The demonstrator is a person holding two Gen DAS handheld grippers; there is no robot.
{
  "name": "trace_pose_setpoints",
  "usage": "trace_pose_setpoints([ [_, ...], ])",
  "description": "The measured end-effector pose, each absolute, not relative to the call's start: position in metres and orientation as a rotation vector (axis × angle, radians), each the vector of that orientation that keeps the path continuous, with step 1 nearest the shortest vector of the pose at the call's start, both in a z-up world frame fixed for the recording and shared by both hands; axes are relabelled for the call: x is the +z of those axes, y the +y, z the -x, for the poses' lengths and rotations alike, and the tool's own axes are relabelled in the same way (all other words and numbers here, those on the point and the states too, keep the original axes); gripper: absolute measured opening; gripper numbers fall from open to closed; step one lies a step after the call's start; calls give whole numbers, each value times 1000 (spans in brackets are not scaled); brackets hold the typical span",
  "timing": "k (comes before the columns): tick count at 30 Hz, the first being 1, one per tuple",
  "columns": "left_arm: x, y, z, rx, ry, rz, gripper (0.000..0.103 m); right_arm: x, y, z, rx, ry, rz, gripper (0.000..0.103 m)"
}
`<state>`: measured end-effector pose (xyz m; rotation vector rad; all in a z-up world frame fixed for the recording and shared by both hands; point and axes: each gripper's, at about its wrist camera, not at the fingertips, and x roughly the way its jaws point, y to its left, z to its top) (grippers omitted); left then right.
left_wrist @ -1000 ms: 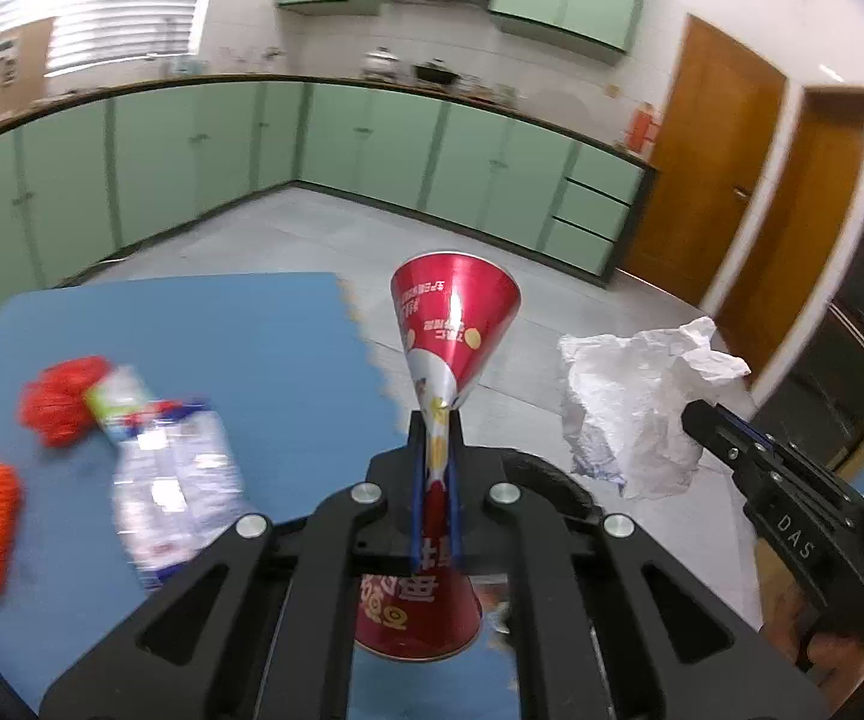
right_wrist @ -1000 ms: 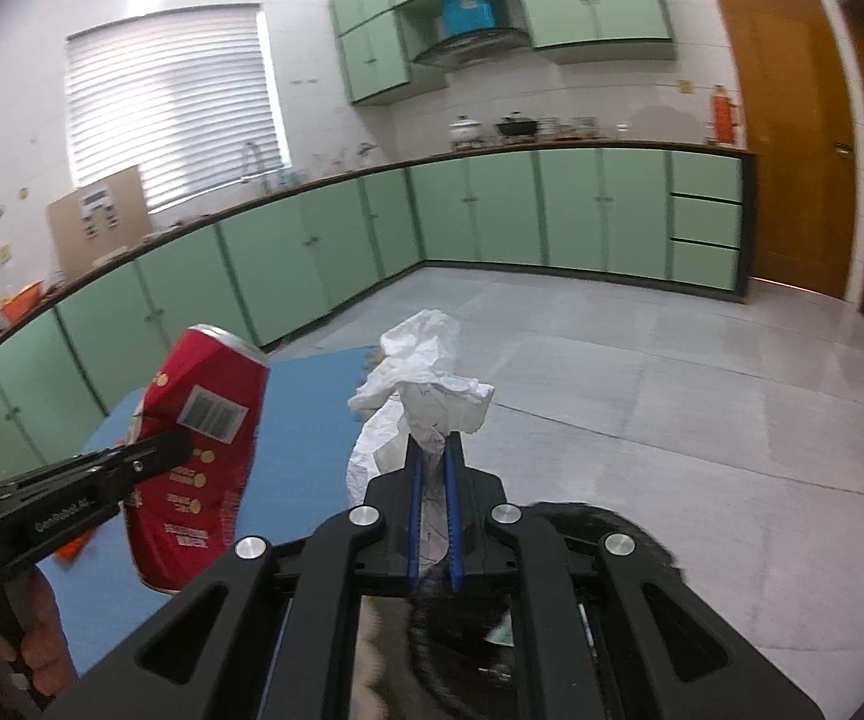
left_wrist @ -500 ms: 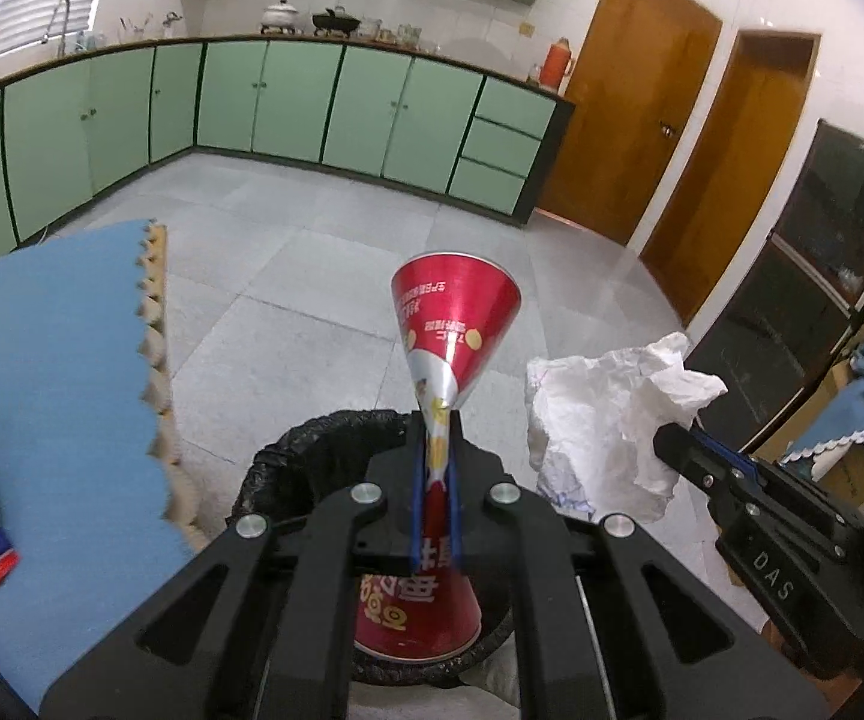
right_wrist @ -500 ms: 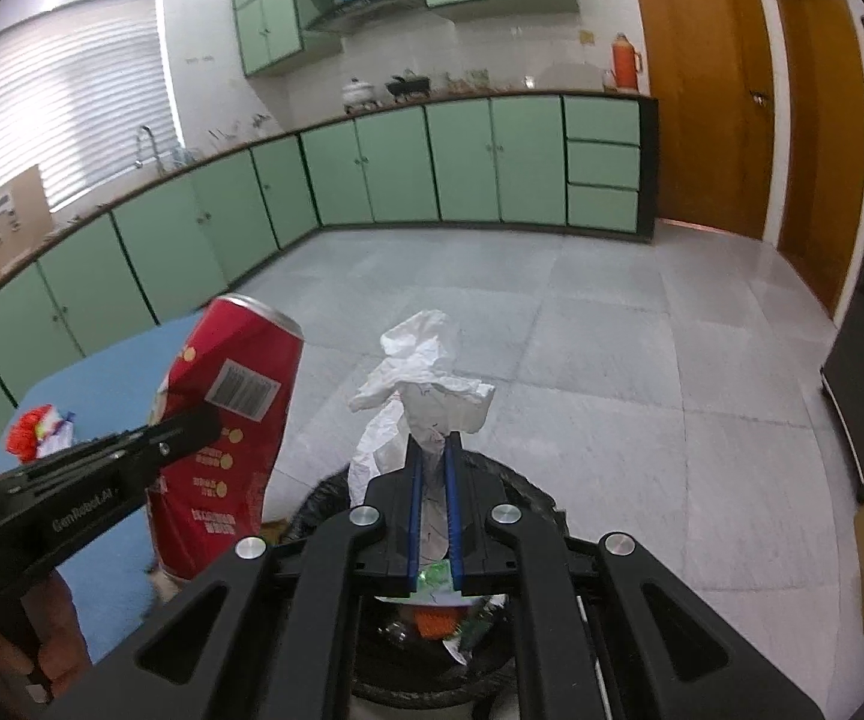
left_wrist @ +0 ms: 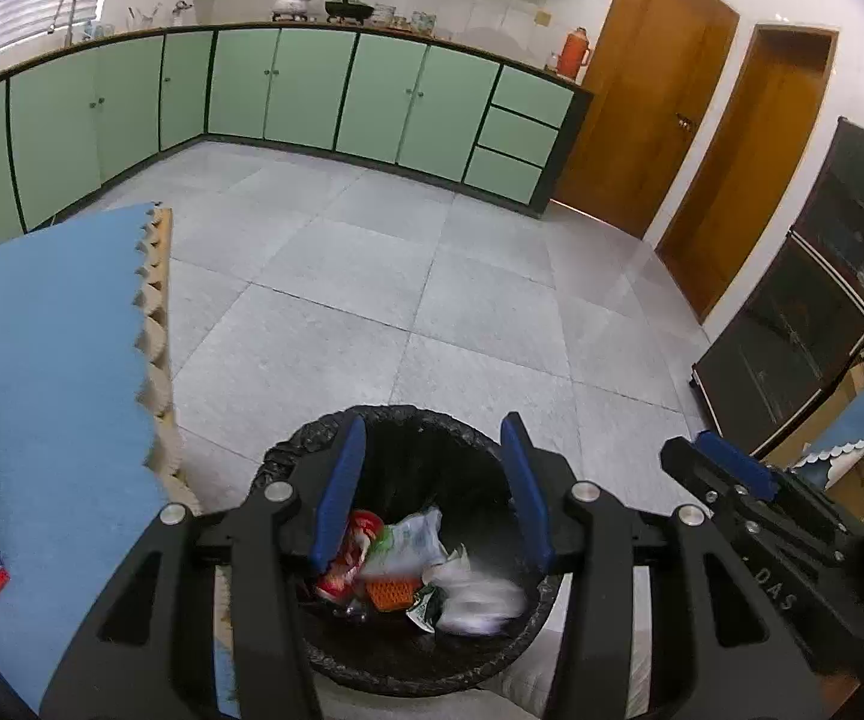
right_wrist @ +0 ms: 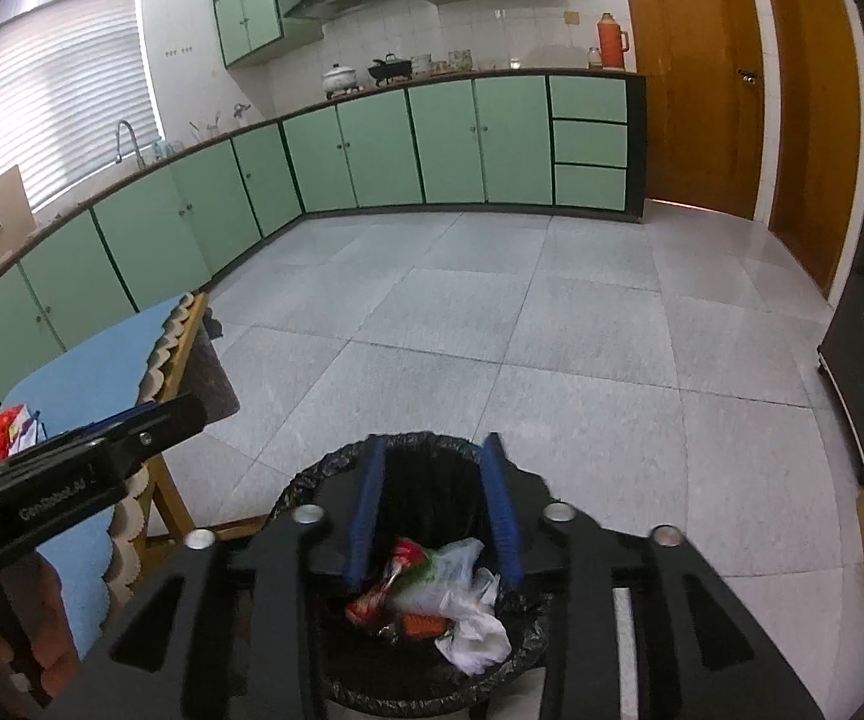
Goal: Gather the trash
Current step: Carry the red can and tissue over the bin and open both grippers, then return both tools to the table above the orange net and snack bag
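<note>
In the left wrist view, the left gripper (left_wrist: 432,480) hung over the black bin (left_wrist: 324,438), its fingers (left_wrist: 339,489) having just spread with nothing between them; the red can (left_wrist: 351,546) and white paper (left_wrist: 477,597) lay in the bin.

In the right wrist view, the right gripper (right_wrist: 435,510) had likewise just spread its fingers (right_wrist: 501,507) empty above the bin (right_wrist: 306,483), the paper (right_wrist: 474,636) lying on the trash. More trash (right_wrist: 9,432) lay on the blue counter (right_wrist: 102,360).

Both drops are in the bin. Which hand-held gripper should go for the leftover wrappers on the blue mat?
Left, probably. The left hand-held gripper is open and empty, and sits on the side of the blue mat, where the wrappers lie. The right hand-held gripper, also open, would cross over it.
</note>
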<state>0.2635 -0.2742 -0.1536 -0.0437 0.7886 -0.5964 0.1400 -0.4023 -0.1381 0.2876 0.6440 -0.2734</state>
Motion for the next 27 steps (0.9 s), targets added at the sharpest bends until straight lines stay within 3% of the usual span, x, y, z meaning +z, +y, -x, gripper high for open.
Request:
trace_pose_setpoints([
  [6,-126,-247,-253,-569,715,63,68,-115,-398,-128,-324,574,-260,89],
  [8,-117,-234,-249,-552,691,72,77,-106,-393,-126,-332,549,-243,96],
  [12,-101,-201,-238,-496,645,77,85,-91,-377,-125,-292,507,-242,97],
  [27,-96,-1,-225,-47,649,95,86,-86,-223,-188,68,547,-182,97],
])
